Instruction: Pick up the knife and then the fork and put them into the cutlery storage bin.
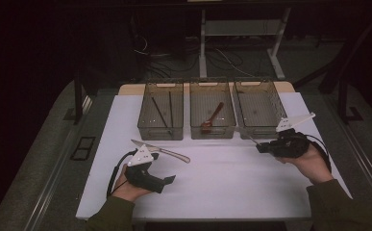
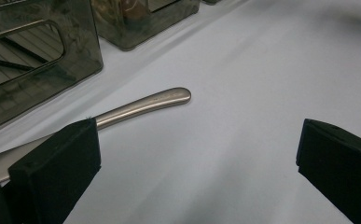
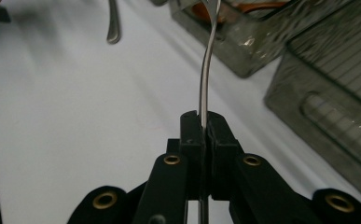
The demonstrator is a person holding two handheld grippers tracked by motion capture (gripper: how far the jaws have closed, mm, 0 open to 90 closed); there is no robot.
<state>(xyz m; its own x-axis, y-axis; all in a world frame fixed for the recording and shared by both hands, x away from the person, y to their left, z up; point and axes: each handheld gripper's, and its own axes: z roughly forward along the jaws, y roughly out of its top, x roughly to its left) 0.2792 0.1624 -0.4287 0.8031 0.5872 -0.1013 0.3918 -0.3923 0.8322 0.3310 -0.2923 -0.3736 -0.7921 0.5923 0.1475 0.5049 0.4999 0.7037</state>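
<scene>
A slim, curved silver metal utensil (image 3: 205, 70) is clamped edge-on between the closed black jaws of the right gripper (image 1: 262, 146), which a hand holds just in front of the right-hand clear plastic bin (image 1: 259, 109) of three standing in a row on the white table (image 1: 222, 183). A brushed silver metal table knife (image 2: 143, 105) lies flat on the cloth in front of the left-hand bin (image 1: 161, 110), its rounded handle end pointing away from that bin. The left gripper (image 1: 170, 179) rests beside the knife with its black jaws spread wide apart and nothing between them; one jaw overlaps the blade in the left gripper view. The middle bin (image 1: 212, 109) holds a reddish-brown spoon (image 1: 213, 117).
</scene>
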